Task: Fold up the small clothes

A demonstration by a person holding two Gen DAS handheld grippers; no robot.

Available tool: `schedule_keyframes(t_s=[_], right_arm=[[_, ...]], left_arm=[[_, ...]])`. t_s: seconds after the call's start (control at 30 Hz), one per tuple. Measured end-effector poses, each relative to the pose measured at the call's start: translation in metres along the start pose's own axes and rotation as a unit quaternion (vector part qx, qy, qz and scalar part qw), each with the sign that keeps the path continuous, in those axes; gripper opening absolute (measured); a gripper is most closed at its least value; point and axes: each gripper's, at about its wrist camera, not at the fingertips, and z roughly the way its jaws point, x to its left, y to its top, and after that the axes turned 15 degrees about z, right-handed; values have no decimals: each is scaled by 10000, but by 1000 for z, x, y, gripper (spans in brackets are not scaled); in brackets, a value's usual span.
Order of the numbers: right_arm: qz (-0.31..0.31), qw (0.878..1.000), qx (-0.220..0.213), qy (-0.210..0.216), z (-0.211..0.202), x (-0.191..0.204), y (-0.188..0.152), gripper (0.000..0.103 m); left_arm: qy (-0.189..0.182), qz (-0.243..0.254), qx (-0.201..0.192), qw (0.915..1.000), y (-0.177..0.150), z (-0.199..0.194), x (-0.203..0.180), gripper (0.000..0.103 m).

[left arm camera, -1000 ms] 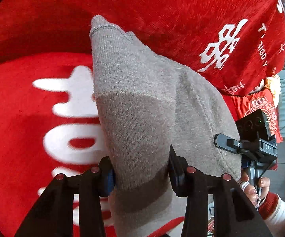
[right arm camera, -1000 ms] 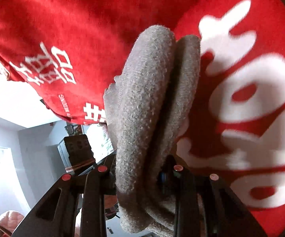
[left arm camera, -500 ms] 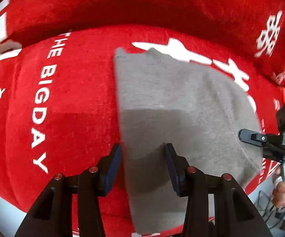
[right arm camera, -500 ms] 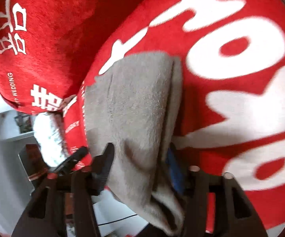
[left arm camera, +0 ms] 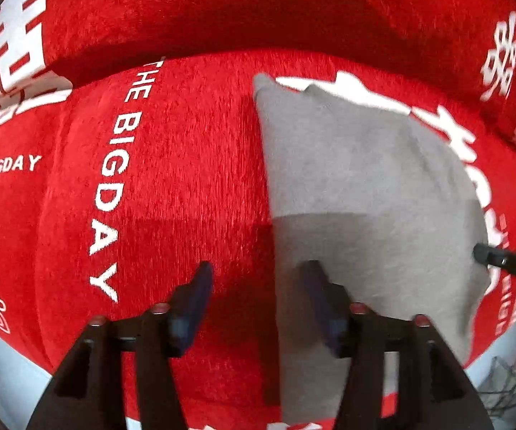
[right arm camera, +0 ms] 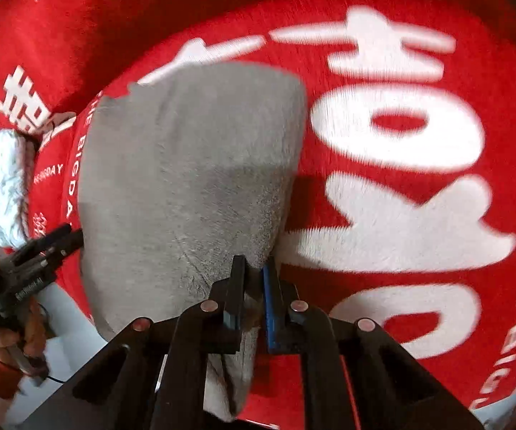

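While pinching the sock [right arm camera: 189, 186] at six o'clock with right gripper [right arm camera: 254, 279], left gripper [left arm camera: 258, 286] spread empty: risked dragging the fold apart on lifting off the red cover [left arm camera: 186, 179].

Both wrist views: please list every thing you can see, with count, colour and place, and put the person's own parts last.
garment: one, grey, lying spread on the red cover, its near edge by the grippers.
cover: one, red with white letters and characters, under the garment and filling most of both views.
fluffy item: one, white, at the left edge of the right wrist view; what it is cannot be told.
left gripper: one, black with blue pads, open, one finger over the garment's edge, the other over bare cover.
right gripper: one, black with blue pads, shut on the garment's near edge.
hand: one, holding the left gripper's handle.
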Motion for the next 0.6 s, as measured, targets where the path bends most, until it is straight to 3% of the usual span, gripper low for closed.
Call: schedule_keyframes(t_s=[0.03,0.13,0.17,0.33,0.5,0.6], right_arm=[[133,9999,8,81,1,-3,3,13],[381,9992,11,80,-1,-14,4,35],[450,9990,-6,47,-3,-18,3,38],[471,9982,-357,-88,-30,-14,-10,37],[401,9970,-557,364,-57,2,-25,36],[139,9979,-432,455,-58,19,-36,20]], left_arm=[[37,50,-4,10000,-3,4,-3,64],[104,33,1,9999,-6,10,-7,65],[130,42,9,9999,-6,10,-7,65],[301,131,29,9995,-7,8,-8,70],[302,89,57,9995,-9,7,-7,70],[336,70,99,9994,-9,4,-7,70]])
